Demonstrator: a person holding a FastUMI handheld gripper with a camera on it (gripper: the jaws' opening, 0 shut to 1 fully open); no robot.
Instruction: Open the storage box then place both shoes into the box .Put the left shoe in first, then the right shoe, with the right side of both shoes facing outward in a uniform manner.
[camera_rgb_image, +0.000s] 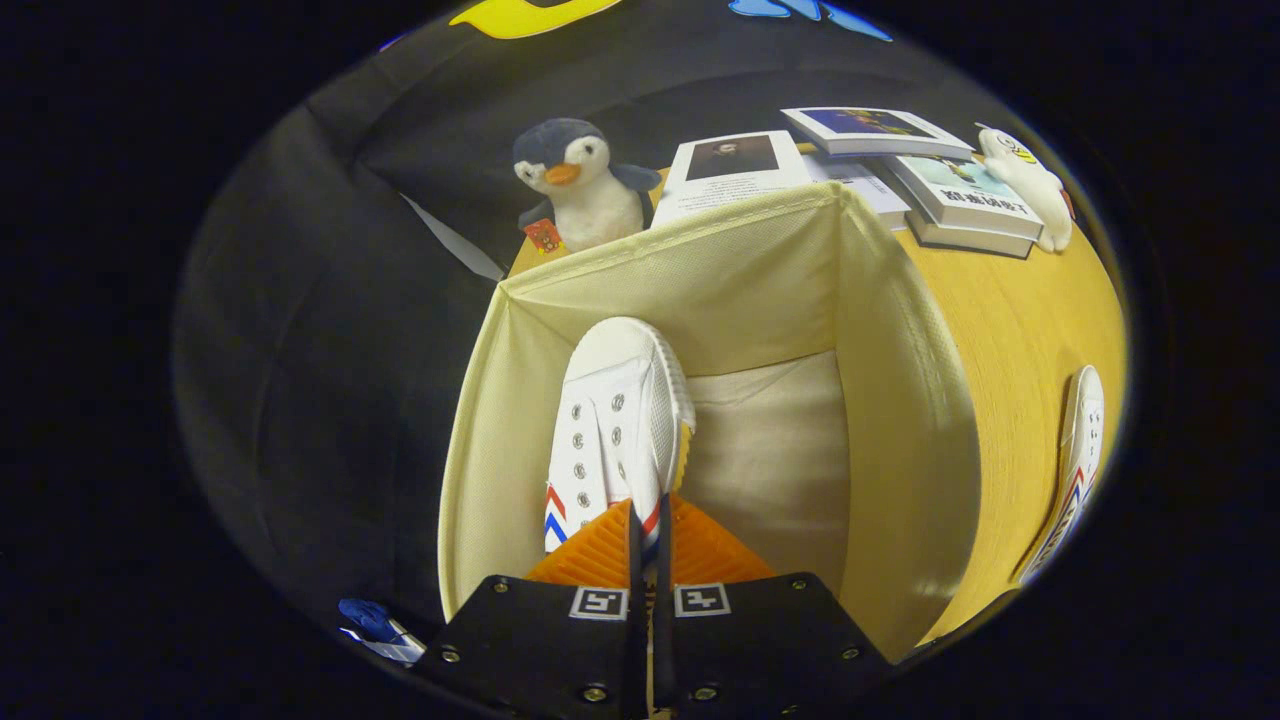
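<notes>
A cream fabric storage box (900, 400) stands open on the wooden table, its mouth facing me. Inside it hangs a white canvas shoe (615, 420) with red and blue chevrons, toe pointing to the box's far wall, near the left wall. My gripper (648, 535) is shut on the shoe, its two fingers pinching the shoe's side edge at the heel end. The other white shoe (1075, 465) lies on the table to the right of the box, outside it.
A plush penguin (580, 185) stands behind the box's far left corner. Several books (950, 180) and a small white plush toy (1030, 185) lie at the back right of the table (1010, 330). A black cloth wall stands to the left.
</notes>
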